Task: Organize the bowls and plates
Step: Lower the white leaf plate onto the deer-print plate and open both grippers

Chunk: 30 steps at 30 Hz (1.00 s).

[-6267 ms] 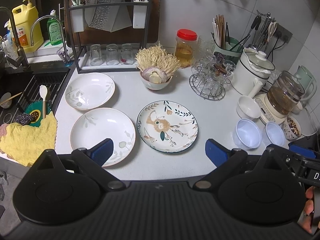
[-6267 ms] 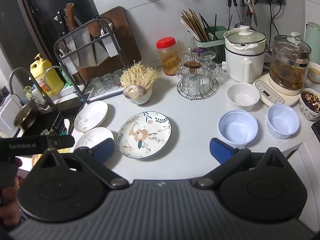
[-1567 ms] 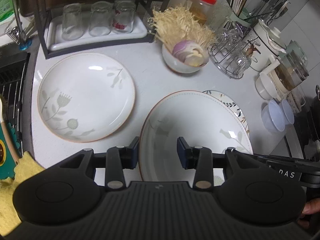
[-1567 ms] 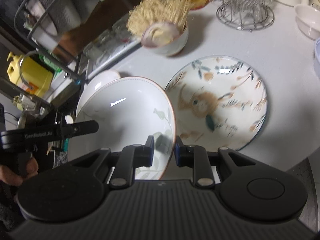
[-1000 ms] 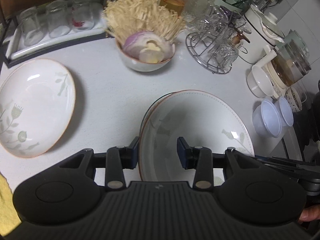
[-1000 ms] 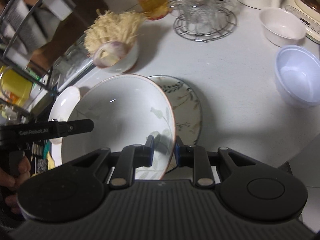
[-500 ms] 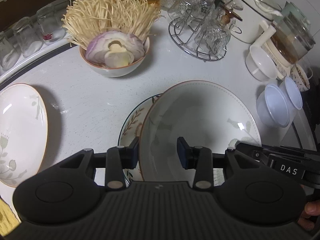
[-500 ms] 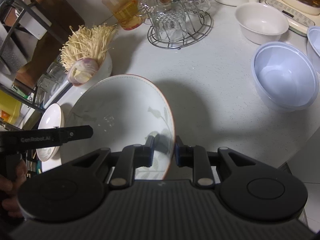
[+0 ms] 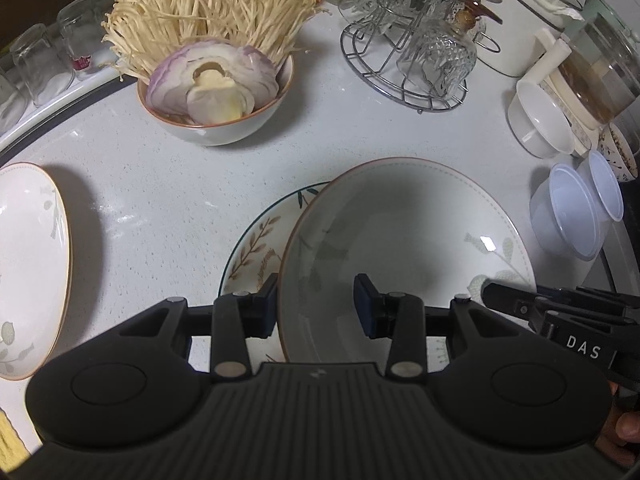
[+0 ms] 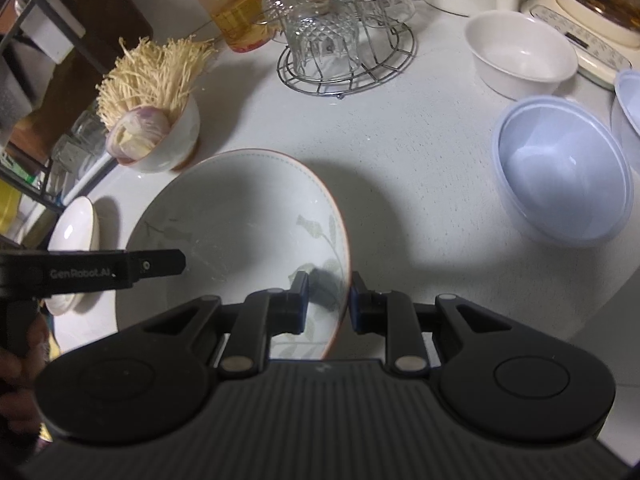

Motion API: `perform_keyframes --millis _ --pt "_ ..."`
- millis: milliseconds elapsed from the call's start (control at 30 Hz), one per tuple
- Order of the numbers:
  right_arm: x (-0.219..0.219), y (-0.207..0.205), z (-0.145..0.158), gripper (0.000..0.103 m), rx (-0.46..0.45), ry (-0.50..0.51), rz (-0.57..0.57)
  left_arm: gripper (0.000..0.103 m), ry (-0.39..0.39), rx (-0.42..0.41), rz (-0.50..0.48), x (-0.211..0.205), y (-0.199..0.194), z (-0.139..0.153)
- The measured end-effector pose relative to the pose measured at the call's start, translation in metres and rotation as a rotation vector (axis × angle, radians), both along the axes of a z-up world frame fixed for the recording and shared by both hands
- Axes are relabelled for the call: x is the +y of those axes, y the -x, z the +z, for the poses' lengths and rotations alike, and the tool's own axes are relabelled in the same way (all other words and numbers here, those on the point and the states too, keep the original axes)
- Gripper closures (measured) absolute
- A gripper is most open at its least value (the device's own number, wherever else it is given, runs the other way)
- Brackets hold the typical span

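Observation:
Both grippers hold one white leaf-pattern plate (image 9: 408, 240) by its rim. My left gripper (image 9: 316, 306) is shut on its left rim; my right gripper (image 10: 326, 302) is shut on its right rim. The same plate fills the right wrist view (image 10: 240, 220). It hangs just above the flower-pattern plate (image 9: 256, 248), which shows only at its left edge. A second white leaf-pattern plate (image 9: 28, 264) lies on the counter to the left and also shows in the right wrist view (image 10: 74, 236).
A bowl of onion and enoki mushrooms (image 9: 216, 92) stands behind the plates. A wire rack of glass cups (image 9: 416, 52) is behind to the right. Two pale blue plastic bowls (image 9: 568, 216) and a white bowl (image 10: 520, 52) sit at the right, near a kettle (image 9: 600, 76).
Both grippers have carried the white plate to the right, from beside the other white plate to over the flower-pattern plate, and brought it lower. Both stay shut on its rim.

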State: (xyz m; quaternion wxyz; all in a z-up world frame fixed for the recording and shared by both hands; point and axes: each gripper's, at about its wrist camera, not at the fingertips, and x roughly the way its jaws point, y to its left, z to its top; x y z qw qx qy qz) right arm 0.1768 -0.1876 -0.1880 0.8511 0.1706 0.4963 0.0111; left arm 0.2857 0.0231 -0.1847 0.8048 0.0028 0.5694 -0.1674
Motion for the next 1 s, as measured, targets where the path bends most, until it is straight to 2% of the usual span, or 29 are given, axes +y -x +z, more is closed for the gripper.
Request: perform_keyframes --millis 533,633,733,1000 --pt "0.017 -0.016 -0.011 0.078 0.005 0.019 0.069 0.059 -0.026 0.031 0.085 0.021 0.004 -0.013" --pt "0.020 -0.018 -0.013 0.076 0.004 0.019 0.083 0.059 -0.011 0.034 0.128 0.025 0.005 -0.010" --pt "0.020 -0.020 -0.015 0.076 -0.002 0.012 0.093 0.059 -0.020 0.015 0.129 0.024 0.007 -0.008" --pt "0.021 -0.021 -0.021 0.075 -0.007 -0.016 0.112 0.058 -0.003 0.028 0.171 0.037 0.019 0.000"
